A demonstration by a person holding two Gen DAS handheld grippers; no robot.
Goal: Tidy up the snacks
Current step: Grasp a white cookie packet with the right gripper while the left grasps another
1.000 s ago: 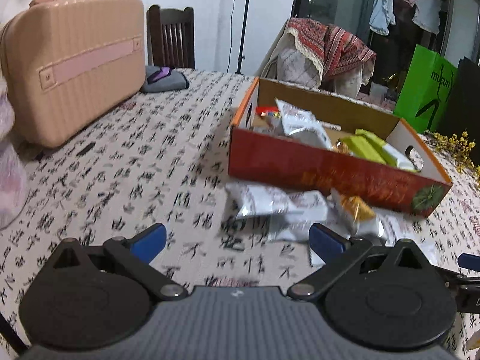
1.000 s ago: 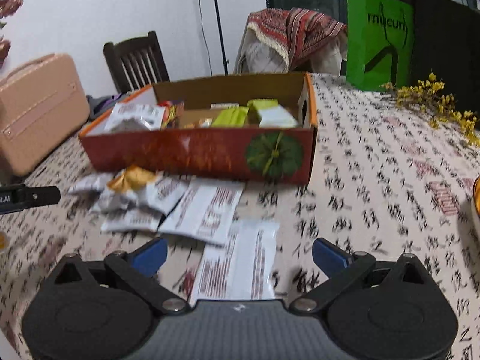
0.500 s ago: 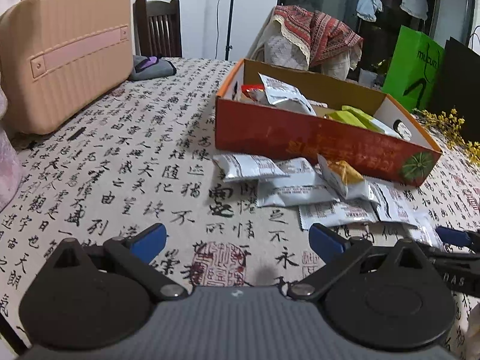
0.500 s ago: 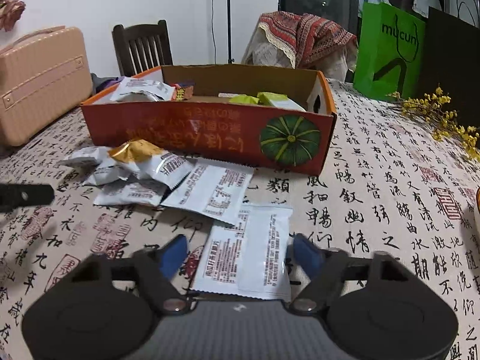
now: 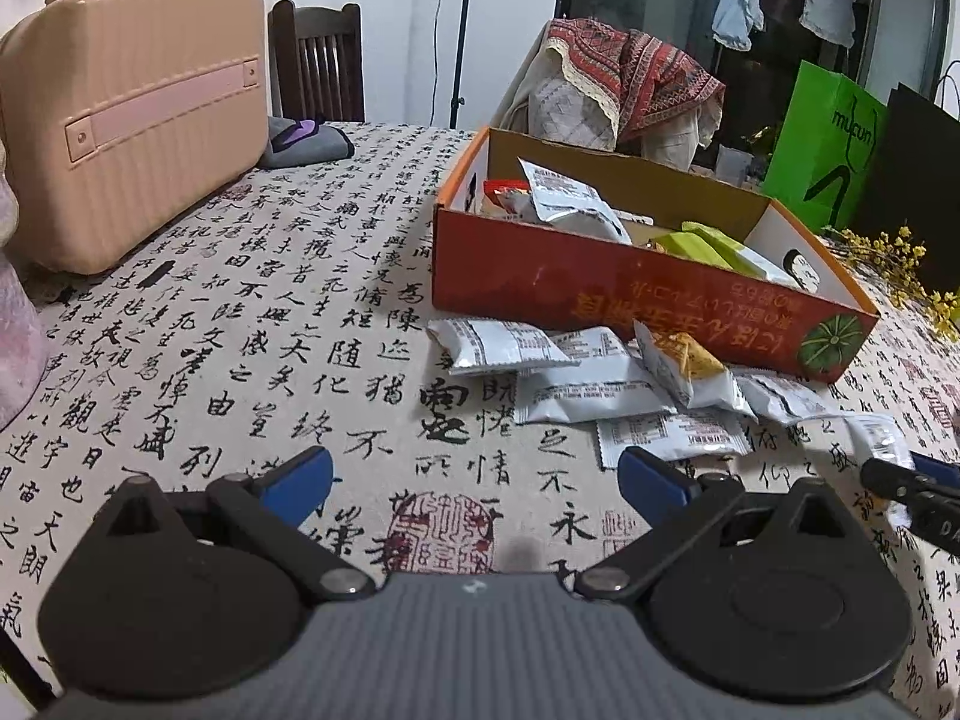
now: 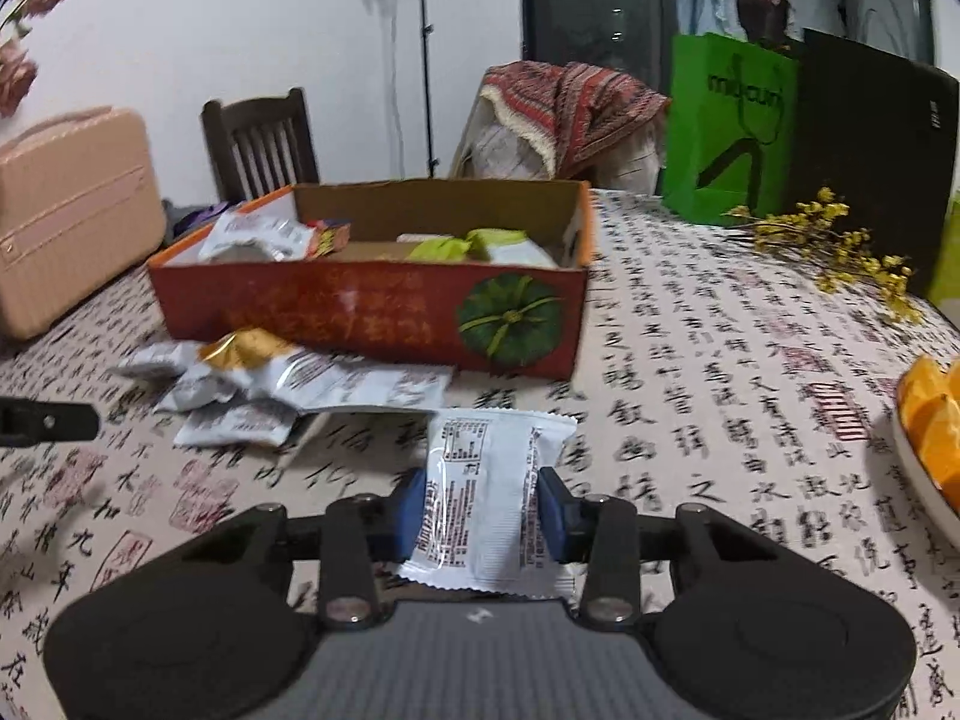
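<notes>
My right tongs (image 6: pixel 483 510) have just closed on a white snack packet (image 6: pixel 489 492); its small print is unreadable. My left tongs (image 5: pixel 474 474) stand apart, empty. Ahead, the red box (image 6: pixel 372 315) hides its snacks partly. The green bag (image 6: pixel 729 126) reads "mucun".

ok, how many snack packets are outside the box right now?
6, possibly more buried. Five overlap in a heap in front of the red box, one a yellow-topped packet. The sixth, a white packet, sits in the right gripper, whose jaws have just been closing on it.
</notes>
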